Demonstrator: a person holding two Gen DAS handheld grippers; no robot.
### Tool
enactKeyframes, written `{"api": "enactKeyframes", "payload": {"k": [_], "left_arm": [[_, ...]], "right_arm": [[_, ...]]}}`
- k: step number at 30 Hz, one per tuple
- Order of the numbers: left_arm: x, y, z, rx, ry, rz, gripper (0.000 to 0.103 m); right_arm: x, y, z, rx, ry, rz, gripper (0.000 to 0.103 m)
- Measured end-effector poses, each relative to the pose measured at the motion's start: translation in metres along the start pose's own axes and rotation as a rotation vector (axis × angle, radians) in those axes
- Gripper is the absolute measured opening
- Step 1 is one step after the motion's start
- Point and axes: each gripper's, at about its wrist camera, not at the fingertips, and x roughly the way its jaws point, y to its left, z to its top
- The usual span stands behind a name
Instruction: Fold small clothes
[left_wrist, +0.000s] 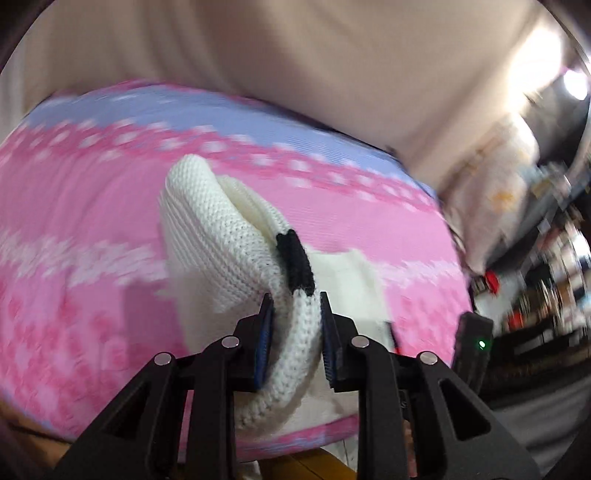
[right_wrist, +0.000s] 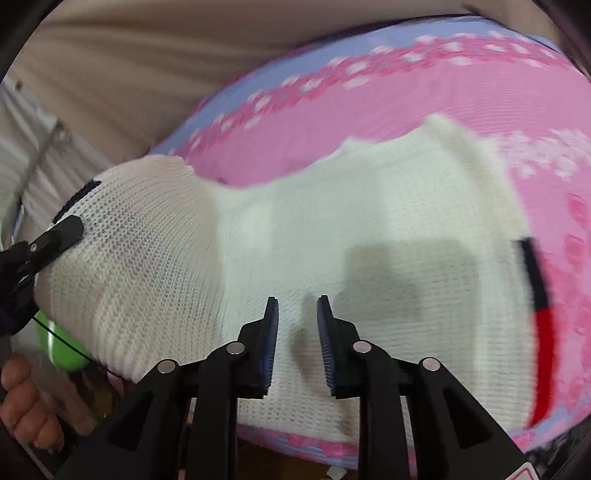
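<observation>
A small white knitted garment (right_wrist: 369, 229) with black and red trim lies on a pink and lilac patterned cloth (right_wrist: 406, 99). My left gripper (left_wrist: 295, 314) is shut on a rolled white edge of the garment (left_wrist: 229, 236), next to a black trim band (left_wrist: 295, 262), and holds it lifted above the cloth. In the right wrist view the left gripper's finger (right_wrist: 62, 232) shows at the left, holding the raised part. My right gripper (right_wrist: 295, 314) hovers over the garment's middle with its jaws a little apart and nothing between them.
The patterned cloth (left_wrist: 74, 221) covers the work surface. Beige fabric (left_wrist: 295, 55) lies behind it. Blurred shelves with clutter (left_wrist: 546, 266) are at the right. A hand (right_wrist: 26, 398) and a green object (right_wrist: 62, 350) show at the lower left.
</observation>
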Motion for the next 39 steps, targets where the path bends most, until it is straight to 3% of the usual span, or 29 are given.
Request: {"api": "enactKeyframes", "payload": {"k": [4, 7, 9, 11, 12, 15, 18, 22, 24, 25, 26, 28, 30, 32, 33, 34, 35, 37, 39], "left_arm": [[0.057, -0.078, -0.019, 0.186, 0.117, -0.055, 0.023], [0.12, -0.099, -0.053, 0.251, 0.267, 0.024, 0.032], [0.127, -0.088, -0.069, 0.186, 0.339, 0.027, 0.039], [0.105, -0.075, -0.071, 0.156, 0.294, 0.015, 0.069], [0.093, -0.069, -0.07, 0.161, 0.262, 0.034, 0.073], [0.064, -0.04, -0.066, 0.162, 0.198, 0.108, 0.082], [0.078, -0.011, -0.075, 0.146, 0.3, 0.193, 0.082], [0.11, 0.011, -0.104, 0.108, 0.462, 0.262, 0.081], [0.116, 0.019, -0.11, 0.09, 0.482, 0.295, 0.075], [0.117, 0.024, -0.111, 0.08, 0.479, 0.316, 0.074], [0.116, 0.029, -0.112, 0.069, 0.47, 0.327, 0.072], [0.116, 0.034, -0.112, 0.05, 0.458, 0.336, 0.07], [0.115, 0.033, -0.112, 0.053, 0.438, 0.333, 0.07], [0.114, 0.03, -0.115, 0.08, 0.432, 0.334, 0.071], [0.117, 0.029, -0.116, 0.095, 0.439, 0.345, 0.071], [0.121, 0.027, -0.119, 0.106, 0.45, 0.348, 0.071], [0.124, 0.027, -0.12, 0.106, 0.459, 0.346, 0.071], [0.124, 0.023, -0.12, 0.108, 0.455, 0.35, 0.071], [0.116, 0.019, -0.117, 0.116, 0.425, 0.35, 0.071]], "right_arm": [[-0.042, -0.062, -0.001, 0.131, -0.074, -0.037, 0.029], [-0.058, -0.097, -0.01, 0.207, -0.098, -0.078, 0.034], [-0.071, -0.115, -0.012, 0.258, -0.101, -0.052, 0.038], [-0.082, -0.119, -0.014, 0.273, -0.125, -0.023, 0.049], [-0.082, -0.115, -0.011, 0.275, -0.134, -0.01, 0.058], [-0.081, -0.107, 0.001, 0.266, -0.119, 0.038, 0.065], [-0.052, -0.096, 0.018, 0.262, -0.015, 0.053, 0.071], [-0.004, -0.073, 0.025, 0.211, 0.139, 0.054, 0.071], [0.012, -0.055, 0.028, 0.161, 0.183, 0.042, 0.068], [0.013, -0.044, 0.031, 0.12, 0.177, 0.05, 0.057], [0.009, -0.033, 0.035, 0.076, 0.162, 0.07, 0.02], [-0.023, -0.019, 0.045, 0.043, 0.042, 0.183, 0.02], [-0.052, -0.022, 0.051, 0.053, -0.031, 0.231, 0.018], [-0.054, -0.046, 0.049, 0.06, -0.047, 0.148, 0.018], [-0.043, -0.063, 0.045, 0.06, -0.025, 0.06, 0.018], [-0.019, -0.087, 0.036, 0.071, 0.038, -0.045, 0.018], [0.001, -0.107, 0.027, 0.101, 0.104, -0.086, 0.019], [0.002, -0.13, 0.016, 0.192, 0.069, 0.02, 0.018], [-0.018, -0.126, 0.019, 0.214, 0.031, 0.029, 0.031]]}}
